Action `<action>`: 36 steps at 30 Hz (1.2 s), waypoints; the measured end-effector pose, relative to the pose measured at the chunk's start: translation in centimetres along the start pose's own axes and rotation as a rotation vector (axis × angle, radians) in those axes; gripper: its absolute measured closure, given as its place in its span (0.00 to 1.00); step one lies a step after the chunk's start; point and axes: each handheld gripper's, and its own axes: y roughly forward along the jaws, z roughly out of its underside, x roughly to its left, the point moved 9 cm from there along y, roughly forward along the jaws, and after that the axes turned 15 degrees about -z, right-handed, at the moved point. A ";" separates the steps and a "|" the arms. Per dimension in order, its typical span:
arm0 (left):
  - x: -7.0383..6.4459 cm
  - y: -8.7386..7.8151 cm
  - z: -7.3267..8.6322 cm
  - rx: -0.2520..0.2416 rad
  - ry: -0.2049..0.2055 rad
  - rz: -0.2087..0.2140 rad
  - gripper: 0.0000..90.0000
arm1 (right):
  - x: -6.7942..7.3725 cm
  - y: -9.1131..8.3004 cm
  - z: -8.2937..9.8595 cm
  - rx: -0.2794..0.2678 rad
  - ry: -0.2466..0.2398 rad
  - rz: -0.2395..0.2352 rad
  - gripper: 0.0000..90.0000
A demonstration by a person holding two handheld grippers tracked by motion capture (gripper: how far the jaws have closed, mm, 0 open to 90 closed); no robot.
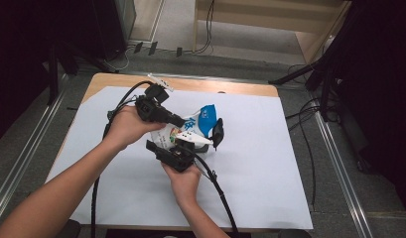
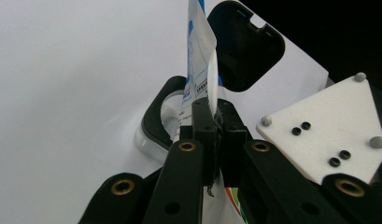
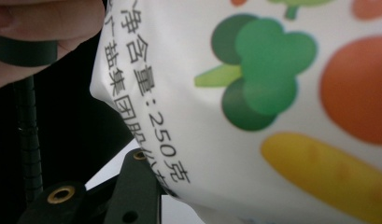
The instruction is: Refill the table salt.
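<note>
Two grippers hold one pouch [image 1: 193, 124] above white sheet [image 1: 270, 163]. Left gripper [image 2: 215, 122] jaws closed on thin edge. Right gripper [image 1: 189, 145] grips lower side; jaw gap cannot tell. Advice: pull apart slowly, keep pouch upright.

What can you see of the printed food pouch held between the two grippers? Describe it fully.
The pouch is a glossy white plastic bag with a blue top, black Chinese print reading 250 and cartoon vegetables: green broccoli, something orange, something yellow. It is held up above the white sheet. The left gripper is shut on its thin edge; the right gripper meets its lower part.
</note>
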 end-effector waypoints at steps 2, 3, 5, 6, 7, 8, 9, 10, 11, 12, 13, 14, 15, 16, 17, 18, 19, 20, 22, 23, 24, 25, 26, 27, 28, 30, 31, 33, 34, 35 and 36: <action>0.0 0.0 0.1 0.003 0.002 -0.004 1.00 | 0.0 -0.1 0.1 0.009 -0.009 0.003 0.73; 0.0 0.0 0.1 0.005 0.004 -0.006 1.00 | -0.1 0.0 0.1 0.010 -0.014 0.006 0.73; 0.0 0.0 0.1 0.007 0.006 -0.008 1.00 | -0.1 -0.1 0.3 0.015 -0.017 0.011 0.73; 0.0 0.0 0.2 0.008 0.006 -0.006 1.00 | -0.1 -0.1 0.3 0.016 -0.018 0.011 0.73; 0.0 0.1 0.1 0.009 0.004 -0.008 1.00 | -0.2 -0.1 0.3 0.016 -0.016 0.012 0.73; -0.1 0.2 0.1 0.008 0.001 -0.007 1.00 | -0.2 0.0 0.4 0.015 -0.008 0.010 0.73; -0.1 0.2 0.0 0.006 -0.002 -0.006 1.00 | -0.2 0.0 0.4 0.016 0.002 0.007 0.73; -0.1 0.2 0.0 0.008 -0.003 -0.007 1.00 | -0.2 0.0 0.4 0.013 0.004 0.008 0.73; 0.0 0.3 0.0 0.011 0.000 -0.011 1.00 | -0.2 0.0 0.3 0.007 0.010 0.004 0.73; 0.0 0.3 0.0 0.007 0.000 -0.012 1.00 | -0.2 -0.1 0.3 0.004 0.014 -0.001 0.73; 0.0 0.3 -0.1 0.004 -0.004 -0.013 1.00 | -0.2 -0.1 0.2 -0.001 0.020 -0.003 0.73; 0.0 0.3 -0.1 0.004 -0.004 -0.012 1.00 | -0.2 -0.1 0.2 -0.004 0.026 -0.004 0.73; 0.1 0.3 0.0 0.005 -0.001 -0.013 1.00 | -0.2 -0.1 0.1 -0.007 0.028 -0.003 0.73; 0.1 0.3 0.0 0.006 0.001 -0.013 1.00 | -0.2 -0.1 0.2 -0.005 0.027 -0.004 0.73; 0.1 0.3 0.0 0.007 0.000 -0.013 1.00 | -0.2 -0.1 0.2 -0.006 0.031 -0.004 0.73; 0.0 0.3 0.1 0.008 0.001 -0.013 1.00 | -0.2 0.0 0.2 -0.006 0.032 -0.005 0.73; 0.0 0.3 0.1 0.007 0.001 -0.010 1.00 | -0.2 0.0 0.2 -0.007 0.034 -0.003 0.73; 0.0 0.3 0.1 0.008 0.001 -0.013 1.00 | -0.2 0.1 0.3 -0.007 0.039 -0.007 0.73; 0.0 0.3 0.1 0.009 0.003 -0.014 1.00 | -0.1 0.1 0.3 -0.008 0.044 -0.013 0.73; 0.0 0.3 0.2 0.011 0.005 -0.013 1.00 | -0.1 0.2 0.3 -0.008 0.048 -0.014 0.73; 0.0 0.3 0.2 0.010 0.006 -0.012 1.00 | -0.1 0.2 0.3 -0.007 0.046 -0.013 0.73; 0.0 0.2 0.2 0.009 0.005 -0.012 1.00 | -0.1 0.2 0.3 -0.007 0.043 -0.012 0.73; 0.0 0.3 0.1 0.007 0.001 -0.013 0.99 | -0.1 0.2 0.3 -0.007 0.042 -0.011 0.73; 0.0 0.3 0.1 0.008 0.000 -0.013 0.99 | -0.1 0.2 0.3 -0.006 0.044 -0.010 0.73; 0.1 0.3 0.1 0.009 0.001 -0.011 0.99 | -0.1 0.2 0.3 -0.006 0.042 -0.011 0.73; 0.1 0.3 0.2 0.015 -0.009 -0.010 0.99 | -0.1 0.3 0.3 0.003 0.036 -0.005 0.73; 0.1 0.3 0.2 0.012 -0.006 -0.009 0.99 | -0.1 0.3 0.2 0.008 0.022 -0.001 0.73; 0.1 0.3 0.2 0.017 -0.007 -0.012 1.00 | 0.0 0.2 0.2 0.015 0.009 0.006 0.73; 0.2 0.4 0.1 0.018 -0.005 -0.014 1.00 | 0.0 0.2 0.3 0.020 0.002 0.009 0.73; 0.1 0.4 0.1 0.019 -0.005 -0.012 1.00 | 0.0 0.2 0.2 0.024 -0.007 0.011 0.73; 0.1 0.4 0.1 0.023 -0.001 -0.015 1.00 | -0.1 0.2 0.2 0.028 -0.009 0.013 0.72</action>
